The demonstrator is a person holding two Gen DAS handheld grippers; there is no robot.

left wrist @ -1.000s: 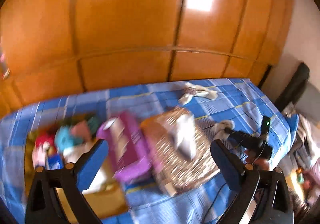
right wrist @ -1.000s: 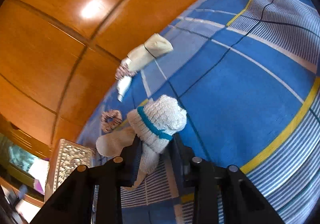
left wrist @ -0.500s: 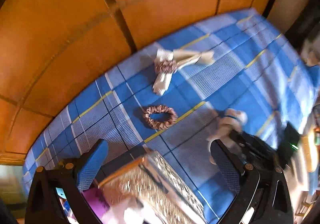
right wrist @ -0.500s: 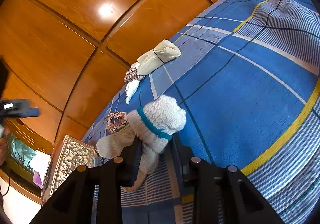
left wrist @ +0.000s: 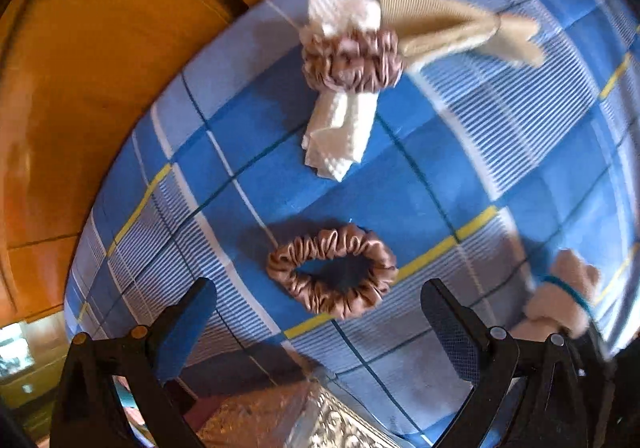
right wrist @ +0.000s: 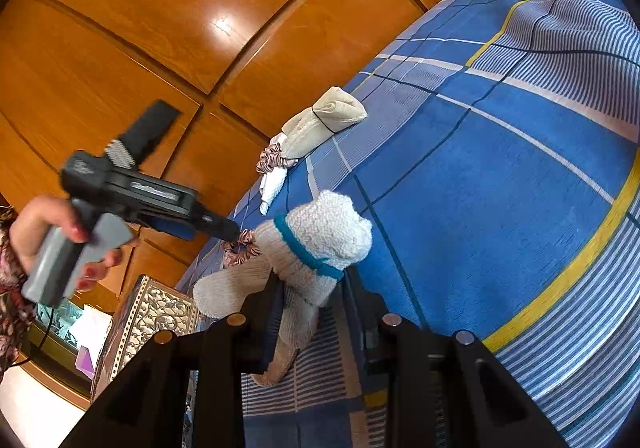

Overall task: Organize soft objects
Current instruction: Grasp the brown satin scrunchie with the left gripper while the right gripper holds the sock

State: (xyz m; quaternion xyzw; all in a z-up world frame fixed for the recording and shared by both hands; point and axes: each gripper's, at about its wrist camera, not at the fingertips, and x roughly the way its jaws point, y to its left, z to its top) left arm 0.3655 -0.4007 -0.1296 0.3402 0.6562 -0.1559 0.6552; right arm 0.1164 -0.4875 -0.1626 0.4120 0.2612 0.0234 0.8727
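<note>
Hovering over the blue checked bedspread (left wrist: 500,151), the left gripper (left wrist: 320,312) has its fingers wide apart with nothing between them, and the brown scrunchie (left wrist: 334,272) lies on the cloth just ahead of the gap. Half a second ago that scrunchie sat well ahead of the fingers; now the gripper has closed in on it, and the ornate box (left wrist: 336,428) shows only as a strip at the bottom edge. Farther on, a second scrunchie (left wrist: 352,61) rests on a white cloth (left wrist: 340,135), touching a beige rolled cloth (left wrist: 448,29).

The right gripper (right wrist: 312,312) stays clamped on a white knitted sock (right wrist: 320,236) with a teal band, held just above the bedspread (right wrist: 500,175), much as before. What has changed in its view is the left gripper (right wrist: 224,228), which has come in from the left edge, held in the person's left hand (right wrist: 48,232), its tips just over the brown scrunchie (right wrist: 240,248) beside the sock. The box (right wrist: 152,316) stands at lower left, against the wooden wardrobe (right wrist: 160,27).
</note>
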